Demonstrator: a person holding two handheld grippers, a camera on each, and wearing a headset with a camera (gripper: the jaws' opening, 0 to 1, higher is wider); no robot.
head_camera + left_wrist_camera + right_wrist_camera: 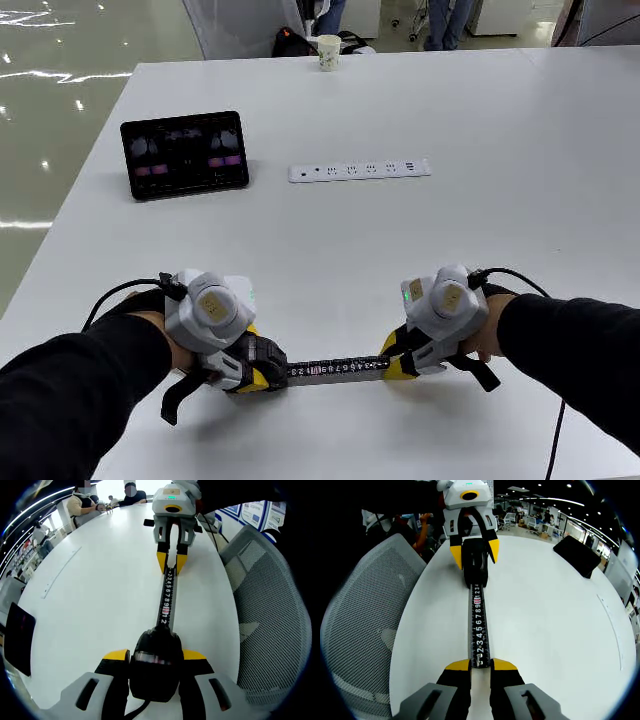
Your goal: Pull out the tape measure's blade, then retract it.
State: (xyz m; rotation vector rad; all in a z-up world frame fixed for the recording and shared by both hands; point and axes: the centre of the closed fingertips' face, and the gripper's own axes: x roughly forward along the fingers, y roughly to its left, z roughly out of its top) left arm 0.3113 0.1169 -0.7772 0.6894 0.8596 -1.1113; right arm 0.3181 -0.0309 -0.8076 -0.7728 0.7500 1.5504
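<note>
Tape measure (262,364) lay low over the table (420,260) at the near edge, its dark case (472,562) clamped between the jaws of the left claw (155,656), which gripped it by its two flat sides. From the case's mouth a short run of blade (477,625) stretched straight to the case's right, numbers up, and its tip sat pinched in the right claw (480,665), whose jaws stood narrow around it. The case looked hard and compact, likely with some heft, so its sides made the sound hold. The blade looked thin and springy, probably stiff only along its curve, prone to kink if bent and to snap back under its spring, so the tip seemed the place to keep hold while feeding it home. Beyond the case lay a white power strip (360,170), farther and to the left a tablet (185,153), and farthest a paper cup (328,52).
</note>
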